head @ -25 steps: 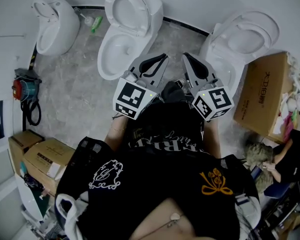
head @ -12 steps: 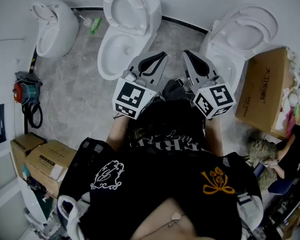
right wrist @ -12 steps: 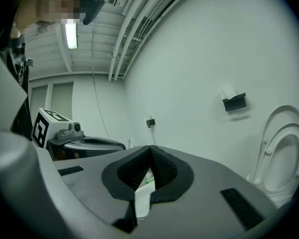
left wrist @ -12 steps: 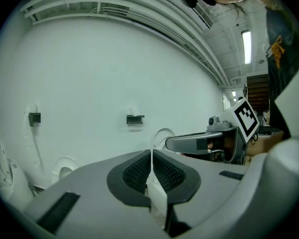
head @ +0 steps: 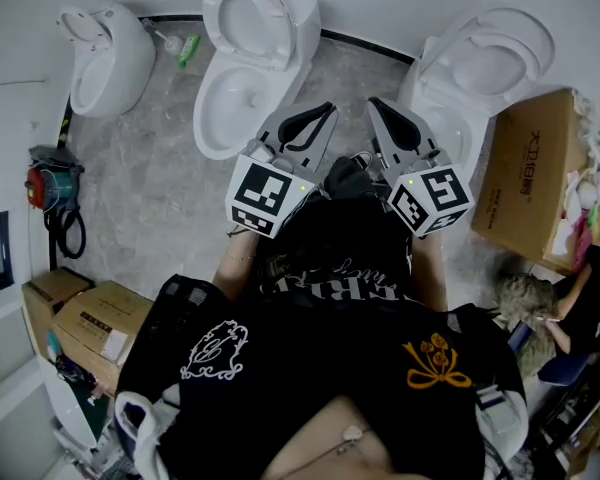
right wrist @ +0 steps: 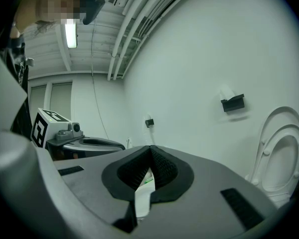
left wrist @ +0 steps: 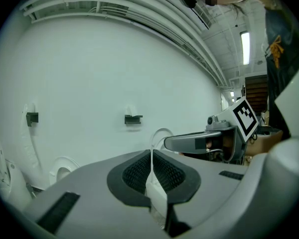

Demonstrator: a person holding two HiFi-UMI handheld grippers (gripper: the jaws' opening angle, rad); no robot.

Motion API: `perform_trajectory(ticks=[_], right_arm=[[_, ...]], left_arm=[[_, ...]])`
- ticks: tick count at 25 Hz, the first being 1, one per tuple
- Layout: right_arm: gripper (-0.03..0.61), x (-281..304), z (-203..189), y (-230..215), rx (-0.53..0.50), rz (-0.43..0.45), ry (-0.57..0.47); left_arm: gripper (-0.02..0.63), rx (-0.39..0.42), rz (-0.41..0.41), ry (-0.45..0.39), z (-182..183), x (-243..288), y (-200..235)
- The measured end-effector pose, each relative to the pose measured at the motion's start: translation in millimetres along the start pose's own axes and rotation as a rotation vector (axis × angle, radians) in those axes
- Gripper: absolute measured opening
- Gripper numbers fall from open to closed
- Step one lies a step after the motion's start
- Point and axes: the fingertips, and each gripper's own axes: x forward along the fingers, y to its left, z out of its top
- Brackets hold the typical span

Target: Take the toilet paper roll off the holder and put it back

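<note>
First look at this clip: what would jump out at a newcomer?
Three white bowls line the far wall: left toilet, middle toilet, right toilet. In front of the person, the left gripper and right gripper are side by side, jaws together and empty. A cardboard box sits at the right.

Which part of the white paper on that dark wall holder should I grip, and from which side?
Probably grip the white paper where it stands up above the dark holder, coming straight at the wall from the front: the holder blocks it from below. Its shape is too small to tell more. The right tool is shut, so open it first.
</note>
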Motion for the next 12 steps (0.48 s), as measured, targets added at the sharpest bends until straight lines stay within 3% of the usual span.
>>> perform_trajectory(ticks=[12], right_arm=[[0.011, 5.6, -0.6, -0.9, 0.007, -0.010, 0.002]], left_arm=[[0.026, 0.000, -0.010, -0.004, 0.1, 1.6, 3.7]])
